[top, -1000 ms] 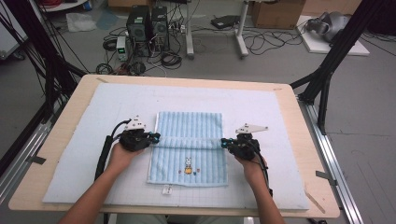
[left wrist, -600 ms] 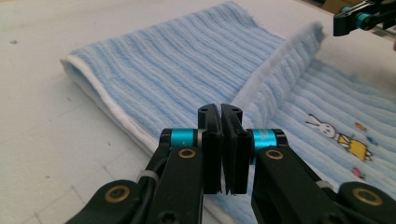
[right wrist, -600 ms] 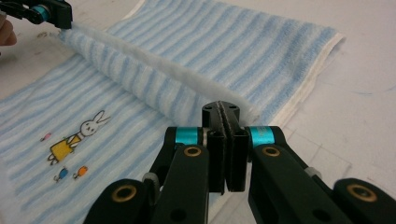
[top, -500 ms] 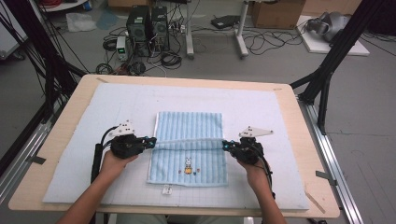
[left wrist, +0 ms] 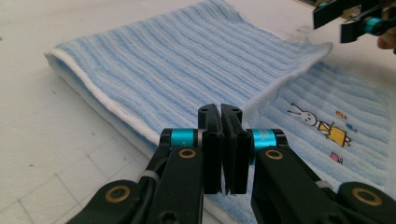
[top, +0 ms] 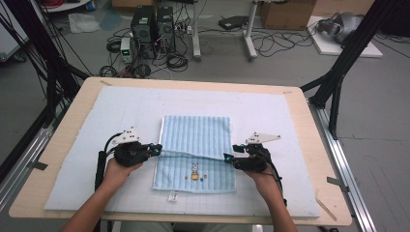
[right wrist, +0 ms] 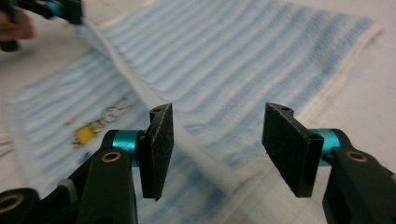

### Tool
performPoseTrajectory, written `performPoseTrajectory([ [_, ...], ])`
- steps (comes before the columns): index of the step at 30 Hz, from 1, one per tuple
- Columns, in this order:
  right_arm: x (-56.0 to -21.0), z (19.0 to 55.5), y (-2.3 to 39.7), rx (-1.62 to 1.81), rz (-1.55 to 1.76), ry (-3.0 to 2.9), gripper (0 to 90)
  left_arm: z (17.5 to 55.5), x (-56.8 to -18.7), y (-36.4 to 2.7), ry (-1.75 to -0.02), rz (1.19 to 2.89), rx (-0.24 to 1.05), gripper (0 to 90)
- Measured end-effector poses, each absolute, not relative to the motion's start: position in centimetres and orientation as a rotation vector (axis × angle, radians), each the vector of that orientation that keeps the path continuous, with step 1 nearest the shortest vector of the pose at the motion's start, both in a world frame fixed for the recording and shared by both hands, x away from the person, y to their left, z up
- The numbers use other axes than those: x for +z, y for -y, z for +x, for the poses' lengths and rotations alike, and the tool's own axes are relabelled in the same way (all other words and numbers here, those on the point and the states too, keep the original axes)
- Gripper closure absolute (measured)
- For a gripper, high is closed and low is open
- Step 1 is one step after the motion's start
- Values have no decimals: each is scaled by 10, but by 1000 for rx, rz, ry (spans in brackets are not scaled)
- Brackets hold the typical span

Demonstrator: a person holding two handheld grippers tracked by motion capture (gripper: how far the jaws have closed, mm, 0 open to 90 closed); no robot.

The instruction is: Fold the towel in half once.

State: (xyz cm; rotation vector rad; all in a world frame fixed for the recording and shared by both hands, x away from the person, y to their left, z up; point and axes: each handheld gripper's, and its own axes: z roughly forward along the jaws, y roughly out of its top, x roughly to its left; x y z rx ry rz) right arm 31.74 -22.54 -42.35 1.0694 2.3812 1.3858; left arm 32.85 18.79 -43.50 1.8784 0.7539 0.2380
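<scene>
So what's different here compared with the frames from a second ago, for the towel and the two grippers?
The right gripper has just been opening; its jaws now stand apart with the towel's folded edge loose between them, so it has let go. The left gripper slid outward to the towel's left edge; its jaws are shut, and whether they pinch the cloth cannot be told. The towel stays folded partway over on the white mat.

One light-blue striped towel (top: 196, 150) lies between two handheld grippers, the left gripper (top: 153, 149) at its one edge and the right gripper (top: 231, 160) at the other. Near the jaws sits one embroidered rabbit (left wrist: 314, 122), with perhaps three tiny motifs beside it. One white mat (top: 270, 121) lies under both.
</scene>
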Motion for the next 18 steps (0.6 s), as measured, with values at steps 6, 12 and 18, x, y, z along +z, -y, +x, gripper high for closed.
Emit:
performPoseTrajectory([
  [6,-430,310,219,1178,925,-2458,522,328,-435,-188,-759,1876,242,868],
  [12,-437,311,217,1063,872,-2438,844,327,-435,-188,-759,1874,232,868],
  [18,-429,300,223,1149,853,-2427,850,316,-433,-191,-745,1857,215,868],
])
